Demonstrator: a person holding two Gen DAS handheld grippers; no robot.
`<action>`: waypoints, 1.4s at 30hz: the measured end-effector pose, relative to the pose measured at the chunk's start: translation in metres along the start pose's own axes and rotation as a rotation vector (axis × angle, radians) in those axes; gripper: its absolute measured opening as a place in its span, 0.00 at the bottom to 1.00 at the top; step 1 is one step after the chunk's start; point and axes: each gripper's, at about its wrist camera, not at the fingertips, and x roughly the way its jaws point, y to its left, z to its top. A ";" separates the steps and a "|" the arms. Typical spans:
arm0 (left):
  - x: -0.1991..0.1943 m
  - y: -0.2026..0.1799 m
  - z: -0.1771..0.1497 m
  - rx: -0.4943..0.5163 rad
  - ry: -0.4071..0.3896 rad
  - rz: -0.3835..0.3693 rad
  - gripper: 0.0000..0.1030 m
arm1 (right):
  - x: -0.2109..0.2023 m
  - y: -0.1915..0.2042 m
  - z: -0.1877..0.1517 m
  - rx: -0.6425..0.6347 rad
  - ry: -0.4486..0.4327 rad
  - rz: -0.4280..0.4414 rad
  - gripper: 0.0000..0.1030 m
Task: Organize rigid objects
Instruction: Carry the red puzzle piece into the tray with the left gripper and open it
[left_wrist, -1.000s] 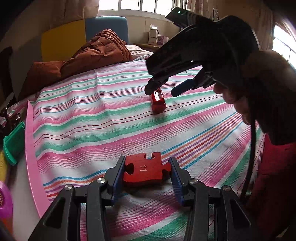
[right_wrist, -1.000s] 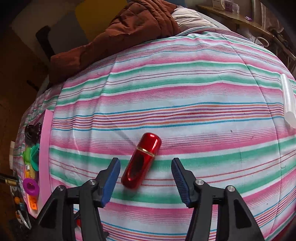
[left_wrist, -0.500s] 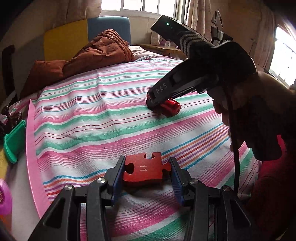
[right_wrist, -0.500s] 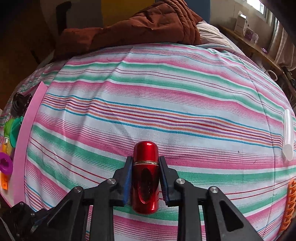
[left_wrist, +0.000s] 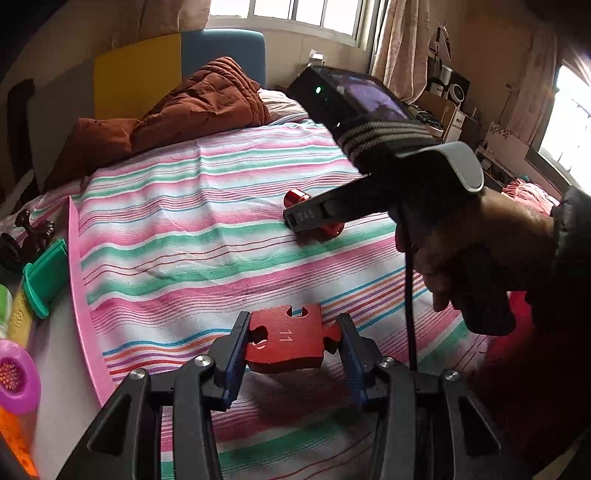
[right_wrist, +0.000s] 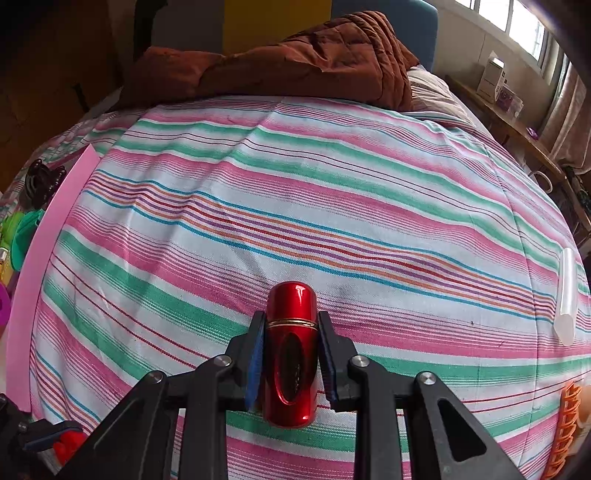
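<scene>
- left gripper (left_wrist: 293, 338): clamped on red puzzle piece (left_wrist: 291, 341) marked 11, above striped bedsheet (left_wrist: 192, 236).
- right gripper (right_wrist: 291, 354): clamped on glossy red cylinder (right_wrist: 291, 354), lengthwise between the pads, over the sheet.

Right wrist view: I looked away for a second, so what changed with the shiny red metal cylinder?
The right gripper moved in and closed on the shiny red metal cylinder, which had lain loose on the striped bedsheet between open fingers. The left gripper stayed shut on the red wooden puzzle piece.
</scene>
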 end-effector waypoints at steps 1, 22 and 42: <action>-0.006 -0.001 0.002 0.000 -0.009 -0.001 0.45 | 0.000 0.001 0.000 -0.010 -0.006 -0.006 0.25; -0.135 0.148 -0.018 -0.412 -0.148 0.181 0.45 | 0.001 0.010 0.001 -0.075 -0.028 -0.056 0.25; -0.052 0.172 0.000 -0.498 0.020 0.119 0.45 | 0.001 0.012 0.002 -0.084 -0.024 -0.065 0.25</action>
